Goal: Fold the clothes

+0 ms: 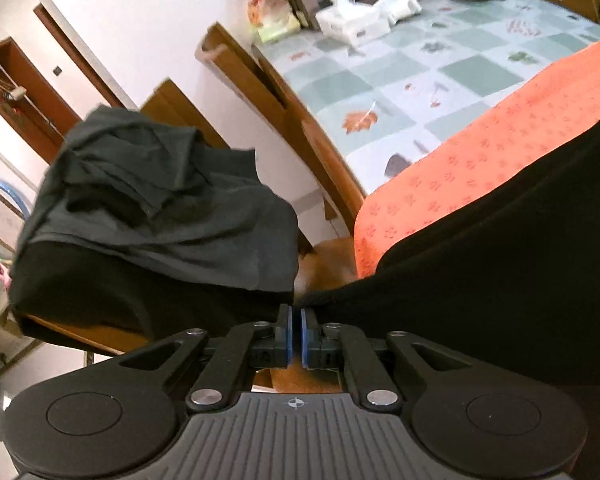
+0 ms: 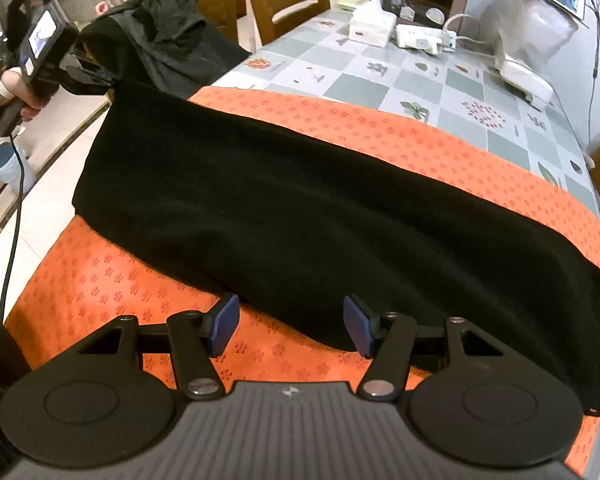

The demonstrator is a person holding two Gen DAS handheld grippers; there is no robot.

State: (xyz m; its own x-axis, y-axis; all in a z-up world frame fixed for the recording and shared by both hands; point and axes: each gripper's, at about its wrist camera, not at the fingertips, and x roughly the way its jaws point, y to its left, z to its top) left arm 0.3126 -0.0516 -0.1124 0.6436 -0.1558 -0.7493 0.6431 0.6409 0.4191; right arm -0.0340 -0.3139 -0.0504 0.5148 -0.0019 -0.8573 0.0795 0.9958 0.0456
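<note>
A long black garment [image 2: 300, 216] lies folded lengthwise across an orange mat [image 2: 100, 280] on the table. My left gripper [image 1: 296, 320] is shut on the garment's far left corner [image 1: 320, 300] at the table edge; it shows in the right wrist view [image 2: 96, 76] holding that end slightly lifted. My right gripper [image 2: 292, 324] is open and empty, just above the mat at the garment's near edge. A pile of dark grey clothes [image 1: 152, 200] hangs over a chair back beside the table.
The table has a checked leaf-print cloth [image 2: 380, 76]. At its far end stand white boxes [image 2: 372, 26], a power strip [image 2: 424, 42] and a white appliance [image 2: 528, 40]. Wooden chairs [image 2: 288, 4] stand along the table's left side.
</note>
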